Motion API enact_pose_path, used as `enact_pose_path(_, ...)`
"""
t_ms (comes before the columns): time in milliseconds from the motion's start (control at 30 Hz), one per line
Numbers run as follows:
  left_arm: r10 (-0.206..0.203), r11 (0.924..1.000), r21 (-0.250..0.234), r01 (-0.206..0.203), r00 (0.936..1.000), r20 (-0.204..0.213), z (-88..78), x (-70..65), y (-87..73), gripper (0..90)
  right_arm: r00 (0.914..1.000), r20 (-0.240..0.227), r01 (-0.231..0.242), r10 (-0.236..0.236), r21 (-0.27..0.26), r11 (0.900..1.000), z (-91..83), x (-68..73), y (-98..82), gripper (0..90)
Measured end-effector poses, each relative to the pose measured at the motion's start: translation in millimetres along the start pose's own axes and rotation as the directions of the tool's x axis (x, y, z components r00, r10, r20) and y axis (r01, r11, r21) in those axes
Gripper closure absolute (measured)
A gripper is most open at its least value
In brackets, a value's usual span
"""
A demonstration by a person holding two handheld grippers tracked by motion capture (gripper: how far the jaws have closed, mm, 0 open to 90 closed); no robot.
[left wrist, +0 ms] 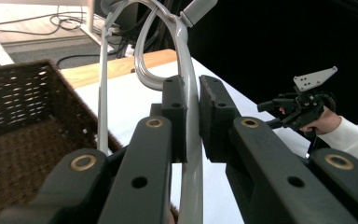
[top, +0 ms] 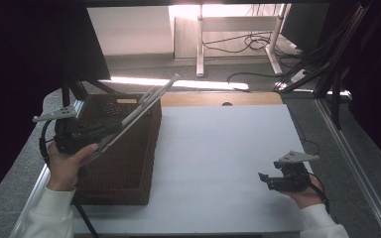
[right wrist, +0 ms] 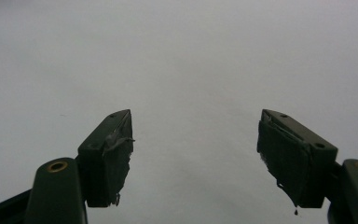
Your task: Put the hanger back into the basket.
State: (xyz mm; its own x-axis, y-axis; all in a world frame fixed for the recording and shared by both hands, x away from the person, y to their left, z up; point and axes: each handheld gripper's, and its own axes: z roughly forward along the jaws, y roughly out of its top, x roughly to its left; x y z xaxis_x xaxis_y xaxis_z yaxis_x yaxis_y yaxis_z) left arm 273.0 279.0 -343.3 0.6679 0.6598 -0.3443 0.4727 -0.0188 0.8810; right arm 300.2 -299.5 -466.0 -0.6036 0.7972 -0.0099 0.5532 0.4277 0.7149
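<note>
Our left tool clamps grey tongs above the wicker basket; our right tool gapes empty.

Before you lies a white counter with a wooden strip along its far edge — beyond it, grey floor, tangled black cables and white desk legs.

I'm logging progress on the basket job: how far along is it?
Done: the left gripper has the grey clothes hanger clamped and lifted above the wicker basket. In hand: carrying it there. Left: setting it down and releasing. The right gripper rests open over the white table, idle.
</note>
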Motion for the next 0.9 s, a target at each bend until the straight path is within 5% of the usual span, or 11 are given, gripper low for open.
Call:
enact_pose_path(533,-0.030,0.9995,0.001,0.030,0.9989,-0.037,-40.7,40.4,-32.4,81.9,1.0000,0.003,0.002,-0.003,0.007,1.000,1.7,1.5,0.6,27.1)
enact_pose_path(900,-0.029,0.9992,0.026,0.030,0.9990,-0.033,-46.1,61.1,-51.4,81.8,1.0000,0.002,0.002,-0.002,0.012,1.000,3.3,2.3,1.0,27.1)
